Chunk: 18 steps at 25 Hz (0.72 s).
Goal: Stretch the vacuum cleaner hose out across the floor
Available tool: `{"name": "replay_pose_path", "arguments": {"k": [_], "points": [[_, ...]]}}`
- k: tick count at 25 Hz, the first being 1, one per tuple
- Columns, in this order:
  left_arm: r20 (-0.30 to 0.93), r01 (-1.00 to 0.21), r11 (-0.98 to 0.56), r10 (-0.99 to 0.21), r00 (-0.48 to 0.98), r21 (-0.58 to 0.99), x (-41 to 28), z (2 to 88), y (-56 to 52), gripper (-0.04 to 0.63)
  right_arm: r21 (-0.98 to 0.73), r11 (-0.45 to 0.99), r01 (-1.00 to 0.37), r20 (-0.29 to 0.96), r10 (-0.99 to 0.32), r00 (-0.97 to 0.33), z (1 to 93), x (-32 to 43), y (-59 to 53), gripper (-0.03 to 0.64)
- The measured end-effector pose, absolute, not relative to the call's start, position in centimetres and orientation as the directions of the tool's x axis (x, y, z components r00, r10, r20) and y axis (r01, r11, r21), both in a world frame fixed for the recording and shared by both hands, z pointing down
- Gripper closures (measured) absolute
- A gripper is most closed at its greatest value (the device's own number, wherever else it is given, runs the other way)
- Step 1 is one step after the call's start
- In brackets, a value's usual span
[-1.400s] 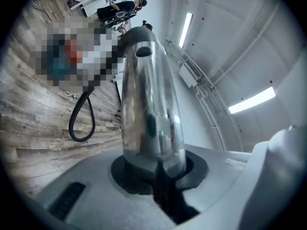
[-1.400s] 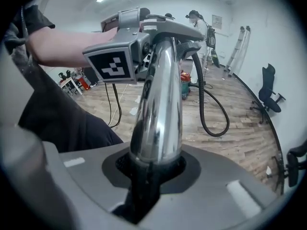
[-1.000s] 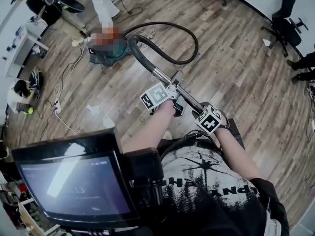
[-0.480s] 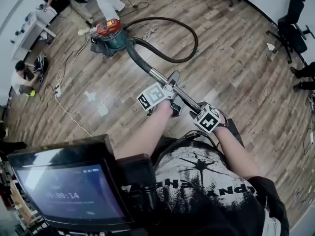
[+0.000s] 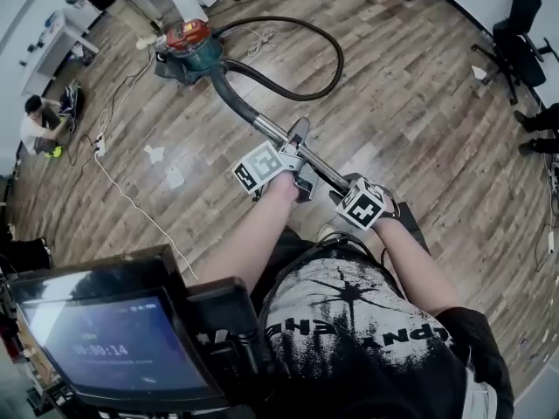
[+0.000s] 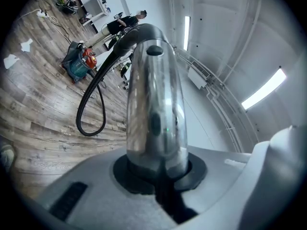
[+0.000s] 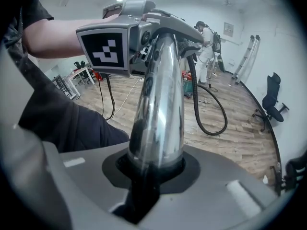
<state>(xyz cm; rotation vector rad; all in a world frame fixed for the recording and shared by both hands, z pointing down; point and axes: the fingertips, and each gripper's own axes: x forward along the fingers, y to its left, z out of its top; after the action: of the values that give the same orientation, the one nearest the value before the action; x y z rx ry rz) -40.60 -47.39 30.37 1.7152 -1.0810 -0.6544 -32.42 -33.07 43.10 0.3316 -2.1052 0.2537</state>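
A red and teal vacuum canister (image 5: pixel 188 46) sits on the wood floor at the far left. Its black hose (image 5: pixel 327 68) curls in a wide loop on the floor and joins a curved black handle (image 5: pixel 229 96). From there a chrome wand (image 5: pixel 275 132) runs toward me. My left gripper (image 5: pixel 295 151) is shut on the wand higher up, and my right gripper (image 5: pixel 342 190) is shut on it lower down. In the left gripper view the chrome wand (image 6: pixel 153 104) fills the gap between the jaws of the left gripper (image 6: pixel 158 176). The right gripper (image 7: pixel 153 171) clamps the wand (image 7: pixel 160 109) the same way.
White cables (image 5: pixel 131 199) and paper scraps (image 5: pixel 166 168) lie on the floor at left. A person (image 5: pixel 39 125) crouches by a desk (image 5: pixel 52 46) at the far left. Office chairs (image 5: pixel 520 29) stand at the right. A monitor (image 5: pixel 105 339) hangs in front of me, low left.
Both grippers and the wand have drifted slightly up and left in the head view. The canister shows farther up and left. Both grips are unchanged.
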Motion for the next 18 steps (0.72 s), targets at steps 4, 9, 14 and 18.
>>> {"name": "replay_pose_path", "arguments": {"k": [4,9,14,18], "points": [[0.053,-0.362,-0.137,-0.882,0.468,0.922,-39.8,30.1,-46.8,0.555,-0.056,0.939,-0.338,0.853,-0.131,-0.506,42.8,-31.7,-32.3,0.531],[0.081,-0.378,-0.125,-0.870,0.486,0.917,-40.5,31.5,-45.8,0.555,-0.038,0.933,-0.358,0.856,-0.155,-0.493,42.7,-32.1,-31.4,0.531],[0.092,-0.357,-0.117,-0.851,0.517,0.927,-41.4,31.6,-43.8,0.555,-0.059,0.919,-0.390,0.866,-0.147,-0.479,42.7,-33.5,-28.9,0.531],[0.054,-0.321,-0.137,-0.853,0.520,0.937,-43.1,31.2,-42.7,0.555,-0.046,0.918,-0.394,0.876,-0.153,-0.458,43.2,-35.3,-27.9,0.532]]}}
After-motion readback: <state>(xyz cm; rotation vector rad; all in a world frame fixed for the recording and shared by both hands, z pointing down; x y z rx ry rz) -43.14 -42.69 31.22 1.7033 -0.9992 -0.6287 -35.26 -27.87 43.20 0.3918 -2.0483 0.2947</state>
